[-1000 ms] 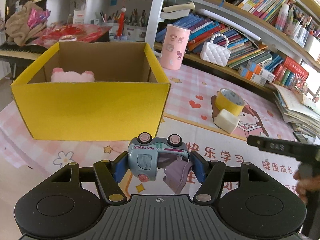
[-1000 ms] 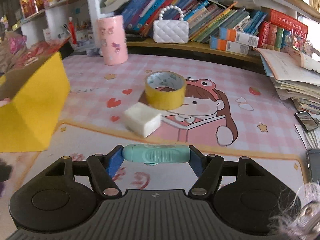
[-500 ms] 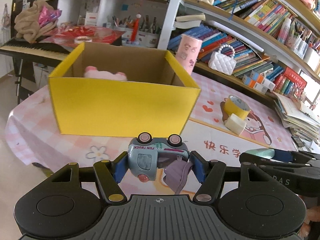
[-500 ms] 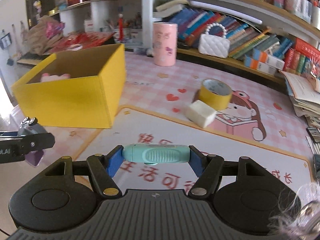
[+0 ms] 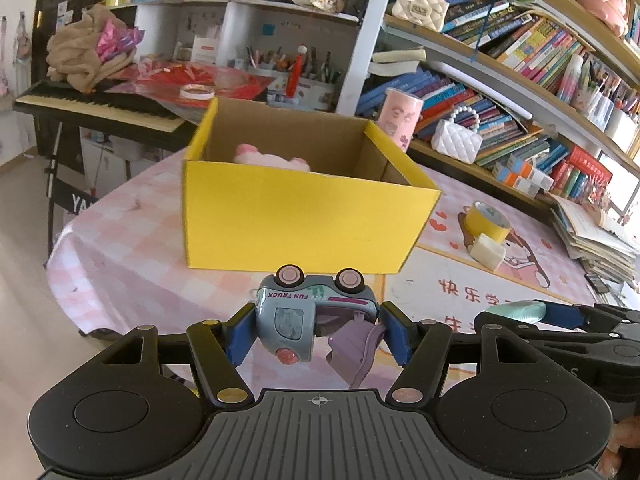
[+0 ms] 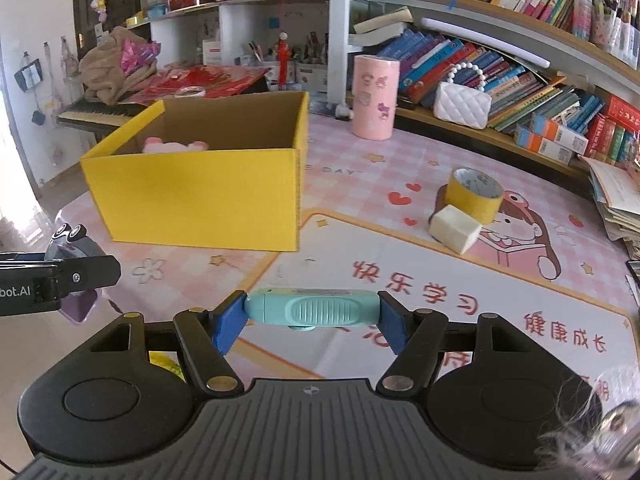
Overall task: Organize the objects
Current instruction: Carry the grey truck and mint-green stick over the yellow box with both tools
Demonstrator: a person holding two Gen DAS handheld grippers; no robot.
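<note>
My left gripper [image 5: 316, 330] is shut on a pale blue toy truck [image 5: 310, 314] lying on its side, wheels up, with a purple part hanging from it. My right gripper [image 6: 312, 314] is shut on a teal ribbed oblong object [image 6: 312, 311], gripped by its two ends. Both hang above the near part of the pink table mat, in front of the open yellow cardboard box [image 5: 296, 210], also in the right wrist view [image 6: 200, 204]. A pink plush toy [image 5: 272, 158] lies inside the box. The right gripper with the teal object [image 5: 518, 312] shows at the left view's right edge.
A yellow tape roll [image 6: 474, 194] and a cream block [image 6: 454, 228] lie on the mat to the right. A pink cylinder [image 6: 374, 98] and a white quilted purse [image 6: 462, 104] stand before the bookshelves. Stacked papers [image 5: 592, 232] sit far right; a keyboard [image 5: 100, 106] lies behind the box.
Both grippers have drawn back from the table and swung left, so the yellow box looks smaller and sits more centred. Both grips are unchanged.
</note>
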